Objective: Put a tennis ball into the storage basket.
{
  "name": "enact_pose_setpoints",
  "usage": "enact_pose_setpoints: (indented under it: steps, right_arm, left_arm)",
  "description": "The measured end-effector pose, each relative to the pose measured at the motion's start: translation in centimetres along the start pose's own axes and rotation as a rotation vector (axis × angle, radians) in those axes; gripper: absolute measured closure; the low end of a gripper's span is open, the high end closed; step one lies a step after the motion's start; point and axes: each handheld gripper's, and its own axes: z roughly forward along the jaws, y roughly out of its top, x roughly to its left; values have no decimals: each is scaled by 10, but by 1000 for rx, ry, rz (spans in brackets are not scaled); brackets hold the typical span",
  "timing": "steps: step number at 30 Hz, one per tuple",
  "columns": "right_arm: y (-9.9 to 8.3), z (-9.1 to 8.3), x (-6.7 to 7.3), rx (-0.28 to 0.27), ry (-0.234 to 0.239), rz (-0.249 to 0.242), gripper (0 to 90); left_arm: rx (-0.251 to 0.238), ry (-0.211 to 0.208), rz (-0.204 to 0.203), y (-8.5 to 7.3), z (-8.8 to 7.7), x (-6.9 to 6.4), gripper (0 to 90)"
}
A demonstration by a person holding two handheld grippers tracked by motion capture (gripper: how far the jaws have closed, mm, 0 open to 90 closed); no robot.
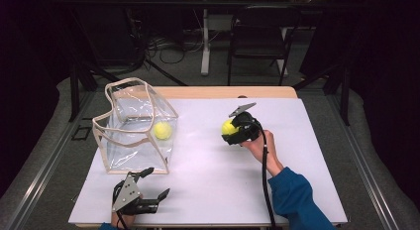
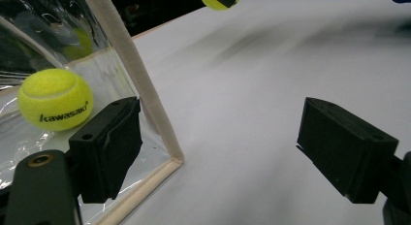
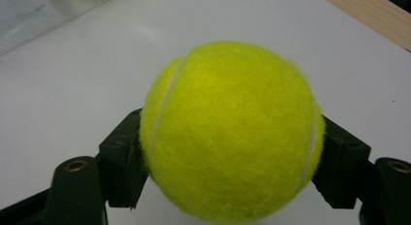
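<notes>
A yellow tennis ball [image 1: 229, 127] [image 3: 231, 133] is held just above the white board, with my right gripper [image 1: 233, 132] [image 3: 232, 162] shut on it near the table's middle. Its jaws press on both sides of the ball. A second yellow tennis ball [image 1: 163, 130] [image 2: 55, 99] lies inside the clear plastic bag [image 1: 130, 122] [image 2: 140, 84] with a beige trim, at the left. My left gripper [image 1: 154, 183] [image 2: 220, 147] stands open near the front edge, just in front of the bag's corner, with nothing between its jaws.
The white board [image 1: 208, 165] covers a wooden table [image 1: 223, 91]. Behind the table stand a dark folding chair [image 1: 257, 34] and a white table leg [image 1: 204, 41] among floor cables. Black curtains close both sides.
</notes>
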Motion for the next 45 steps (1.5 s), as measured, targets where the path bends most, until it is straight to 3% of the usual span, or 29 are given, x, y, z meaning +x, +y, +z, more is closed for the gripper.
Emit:
enact_pose_setpoints:
  steps: [27, 45]
  right_arm:
    - [13, -8, 18, 4, 48, -63, 260]
    - [30, -17, 31, 0, 56, -115, 260]
  left_arm:
    - [3, 7, -1, 0, -1, 0, 160]
    - [-2, 7, -2, 0, -2, 0, 160]
